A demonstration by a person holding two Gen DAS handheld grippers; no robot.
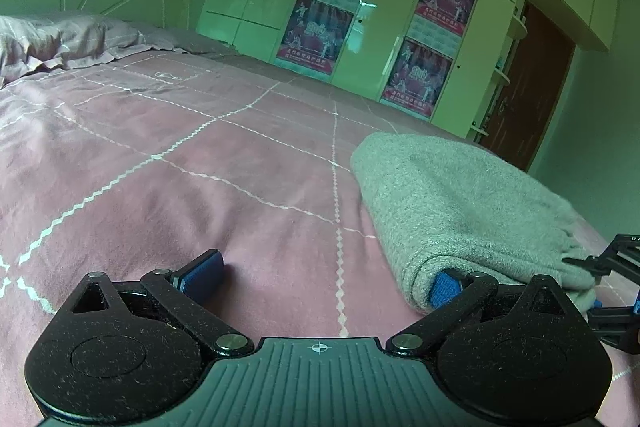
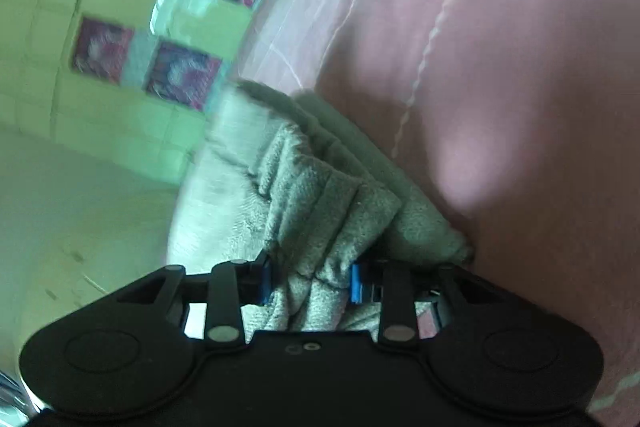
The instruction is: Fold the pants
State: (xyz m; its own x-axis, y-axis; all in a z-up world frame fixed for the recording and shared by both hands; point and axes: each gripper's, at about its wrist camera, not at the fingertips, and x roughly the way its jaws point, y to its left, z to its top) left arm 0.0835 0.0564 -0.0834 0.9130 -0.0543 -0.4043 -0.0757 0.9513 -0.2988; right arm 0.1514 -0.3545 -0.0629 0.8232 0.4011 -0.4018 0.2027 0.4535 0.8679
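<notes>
- The pants (image 1: 460, 195) are grey fleecy ones, lying folded into a thick bundle on the pink bed (image 1: 180, 155), toward its near right part in the left wrist view.
- Left tongs (image 1: 324, 277) are spread wide open and low over the bedspread. The right-hand pad sits right against the near corner of the bundle, the other pad is out over bare sheet, so nothing is held.
- Right tongs (image 2: 310, 281) are clamped on a bunched handful of the grey fabric, with creases fanning out from the pinch.
- Handling guess: soft, floppy and light, not slippery given the nap. It'll sag wherever it isn't supported, so I'd grab at edges or corners through all the layers, not one skin.
- Left wrist view gives the whole bundle's outline, the pillow (image 1: 60, 43) and the wardrobe (image 1: 380, 39) with posters. You only catch a sliver of the other tool there.
- Right wrist view is blurry but it's the only one showing the actual pinch and the wrinkled end of the cloth.
</notes>
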